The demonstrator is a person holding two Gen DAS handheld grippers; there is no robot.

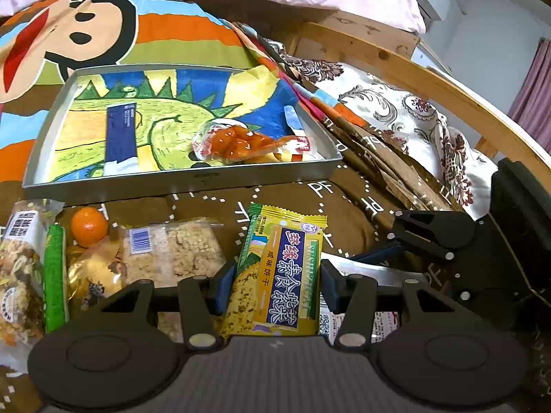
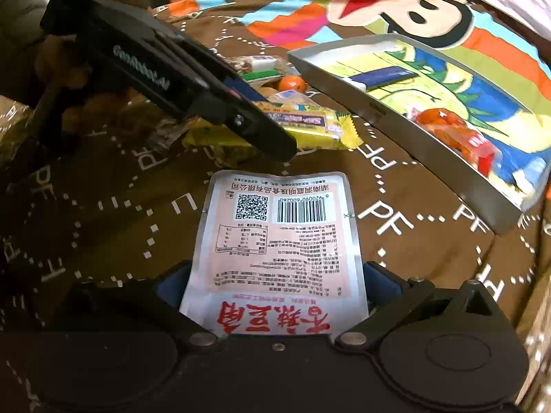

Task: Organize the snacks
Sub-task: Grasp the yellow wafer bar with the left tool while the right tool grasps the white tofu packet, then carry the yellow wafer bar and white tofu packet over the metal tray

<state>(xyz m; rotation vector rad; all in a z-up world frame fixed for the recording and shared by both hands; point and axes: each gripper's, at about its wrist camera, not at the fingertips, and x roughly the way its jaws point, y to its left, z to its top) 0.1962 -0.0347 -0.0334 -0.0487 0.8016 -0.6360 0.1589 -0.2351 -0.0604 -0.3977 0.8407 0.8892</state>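
**A:** Where is the cracker pack [image 1: 275,275] now?

**B:** It sits between the pads of the left gripper [image 1: 275,284]. The blue pads touch both long sides of it, so the jaws are about half closed and clamped on the pack. Its far end points to the tray [image 1: 179,179].

**A:** And the other one?

**B:** The right gripper [image 2: 275,282] stands over a white pouch [image 2: 279,234] that lies flat on the brown blanket [image 2: 430,241]. The jaws are spread as wide as they go, one finger on each side of the pouch. I do not see the pads pressing on it.

**A:** Is there room to move?

**B:** Some. The tray is just behind the cracker pack, with a strip of bare blanket between them. Inside the tray lie a blue stick pack [image 1: 120,137] and a bag of orange snacks [image 1: 241,144] near its right corner; the middle is free. To the left of the cracker pack it is crowded: a clear bar pack [image 1: 172,247], a tangerine [image 1: 89,227], a green stick [image 1: 54,275]. On the right the wooden bed frame [image 1: 447,93] closes the space.
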